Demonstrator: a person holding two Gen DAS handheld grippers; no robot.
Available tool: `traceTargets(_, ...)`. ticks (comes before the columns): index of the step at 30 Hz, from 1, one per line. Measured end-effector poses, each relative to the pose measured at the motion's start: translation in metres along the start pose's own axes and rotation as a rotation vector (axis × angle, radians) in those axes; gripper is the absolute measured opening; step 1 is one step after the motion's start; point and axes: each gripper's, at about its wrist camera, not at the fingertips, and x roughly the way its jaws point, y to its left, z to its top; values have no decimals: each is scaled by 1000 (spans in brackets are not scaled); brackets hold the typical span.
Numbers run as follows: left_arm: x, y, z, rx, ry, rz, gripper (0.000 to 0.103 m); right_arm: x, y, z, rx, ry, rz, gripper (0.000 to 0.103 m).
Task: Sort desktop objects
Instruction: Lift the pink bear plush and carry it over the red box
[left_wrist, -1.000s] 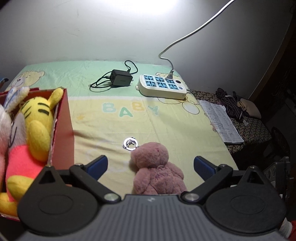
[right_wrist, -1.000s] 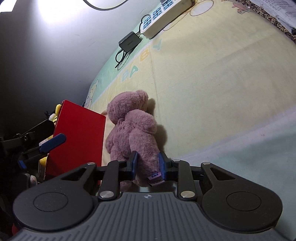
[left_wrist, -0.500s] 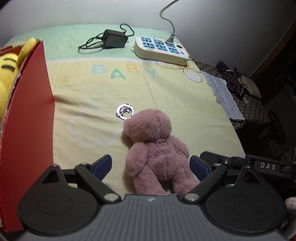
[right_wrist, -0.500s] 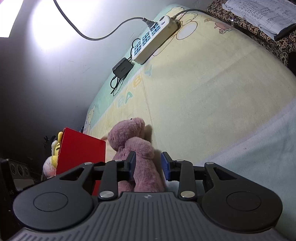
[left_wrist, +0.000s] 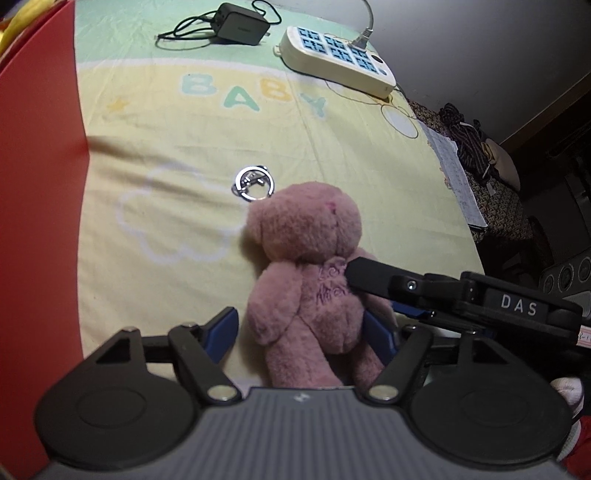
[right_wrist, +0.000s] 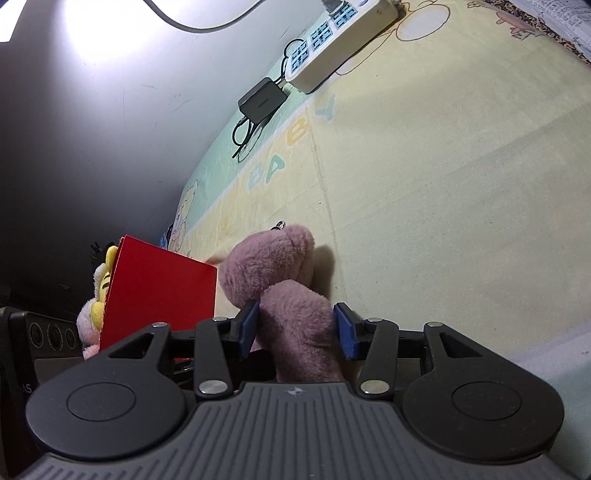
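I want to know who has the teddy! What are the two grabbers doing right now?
Left gripper: open, its fingers either side of the pink teddy bear.
Right gripper: open around the teddy's limb, not squeezing.

In the left wrist view the lower legs of the pink teddy bear (left_wrist: 306, 284) are hidden behind the body of the left hand-held gripper (left_wrist: 304, 330) at the bottom of the frame, and its right side is covered by the black finger of the right hand-held gripper (right_wrist: 295, 328) entering from the right. The red box (left_wrist: 40, 221) is cut off by the left edge, so its contents are reduced to a yellow sliver at the upper left. The embroidered writing on the bear's back cannot be read. In the right wrist view the bear's face is turned away, and the yellow plush toy (right_wrist: 105, 284) is mostly concealed behind the box.
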Motion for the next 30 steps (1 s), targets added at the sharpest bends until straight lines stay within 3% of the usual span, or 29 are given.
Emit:
traceTargets(15,-5,-22,-7,108,-13,17,69,-16,0,-9,13,43,32,39)
traceTargets(30,-41,-51,-27,209,-104,-30,71,-57,20,-24,-12,-50,53,39)
